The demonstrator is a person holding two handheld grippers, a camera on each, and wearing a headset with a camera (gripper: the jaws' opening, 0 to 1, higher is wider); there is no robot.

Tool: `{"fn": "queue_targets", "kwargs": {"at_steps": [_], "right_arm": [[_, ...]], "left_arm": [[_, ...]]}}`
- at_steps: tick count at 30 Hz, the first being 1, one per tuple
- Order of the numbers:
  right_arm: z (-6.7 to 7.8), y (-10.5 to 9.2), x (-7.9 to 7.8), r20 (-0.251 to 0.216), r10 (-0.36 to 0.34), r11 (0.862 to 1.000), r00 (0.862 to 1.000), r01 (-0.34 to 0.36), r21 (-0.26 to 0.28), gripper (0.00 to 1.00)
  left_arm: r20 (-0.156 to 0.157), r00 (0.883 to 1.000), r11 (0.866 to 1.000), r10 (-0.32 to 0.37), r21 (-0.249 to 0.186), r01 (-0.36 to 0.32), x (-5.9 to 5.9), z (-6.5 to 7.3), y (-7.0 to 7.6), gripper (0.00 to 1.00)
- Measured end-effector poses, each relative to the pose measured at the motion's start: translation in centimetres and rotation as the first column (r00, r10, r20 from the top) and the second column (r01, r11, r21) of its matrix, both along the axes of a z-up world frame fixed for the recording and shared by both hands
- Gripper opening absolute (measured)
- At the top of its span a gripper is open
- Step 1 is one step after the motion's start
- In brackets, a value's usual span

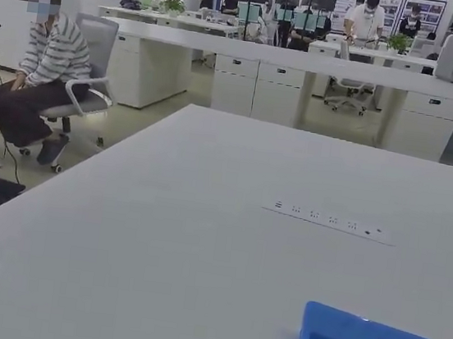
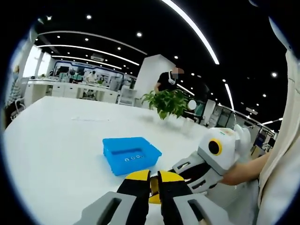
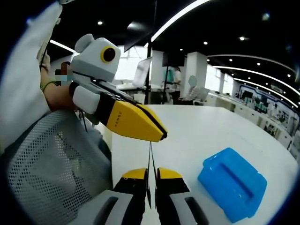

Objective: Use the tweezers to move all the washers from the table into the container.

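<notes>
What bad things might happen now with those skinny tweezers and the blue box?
1. The tweezers are only a thin sliver pinched in the right gripper. The shut tip of the left gripper looks right beside them, so a bump might twist them loose.
2. The blue container already holds washers and sits just ahead of the grippers. A knock might slide it or spill them.
</notes>
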State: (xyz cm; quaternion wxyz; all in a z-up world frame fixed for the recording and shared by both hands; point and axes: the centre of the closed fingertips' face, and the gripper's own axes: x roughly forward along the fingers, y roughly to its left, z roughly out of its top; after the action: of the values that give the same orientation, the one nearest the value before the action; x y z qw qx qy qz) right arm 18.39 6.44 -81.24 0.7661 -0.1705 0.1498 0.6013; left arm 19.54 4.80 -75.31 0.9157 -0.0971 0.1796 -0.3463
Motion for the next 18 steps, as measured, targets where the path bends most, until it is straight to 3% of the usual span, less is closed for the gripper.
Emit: {"fn": "queue_targets", "kwargs": {"at_steps": [4, 7, 14, 18], "right_arm": [[-0.5, 0.1, -0.1, -0.002, -0.011, 0.999, 1.0, 0.011, -0.038, 0.04], [-0.7, 0.0, -0.1, 0.024, -0.008, 0.997, 1.0, 0.01, -0.073, 0.04], [-0.9, -0.2, 0.1, -0.005, -0.037, 0.996, 0.999, 0.037, -0.076, 0.05], [-0.9, -0.2, 0.3, -0.048, -0.063, 0.996, 0.997, 0.06, -0.061, 0.06]], "left_arm": [[0.016, 0.999, 0.998, -0.031, 0.055, 0.03, -0.4, -0.4, -0.5, 0.02], [0.031, 0.998, 0.995, -0.053, 0.084, 0.05, -0.6, -0.4, -0.8, 0.02], [0.039, 0.997, 0.993, -0.07, 0.101, 0.065, -0.7, -0.5, -0.9, 0.02], [0.055, 0.995, 0.989, -0.087, 0.128, 0.08, -0.9, -0.6, -1.2, 0.02]]}}
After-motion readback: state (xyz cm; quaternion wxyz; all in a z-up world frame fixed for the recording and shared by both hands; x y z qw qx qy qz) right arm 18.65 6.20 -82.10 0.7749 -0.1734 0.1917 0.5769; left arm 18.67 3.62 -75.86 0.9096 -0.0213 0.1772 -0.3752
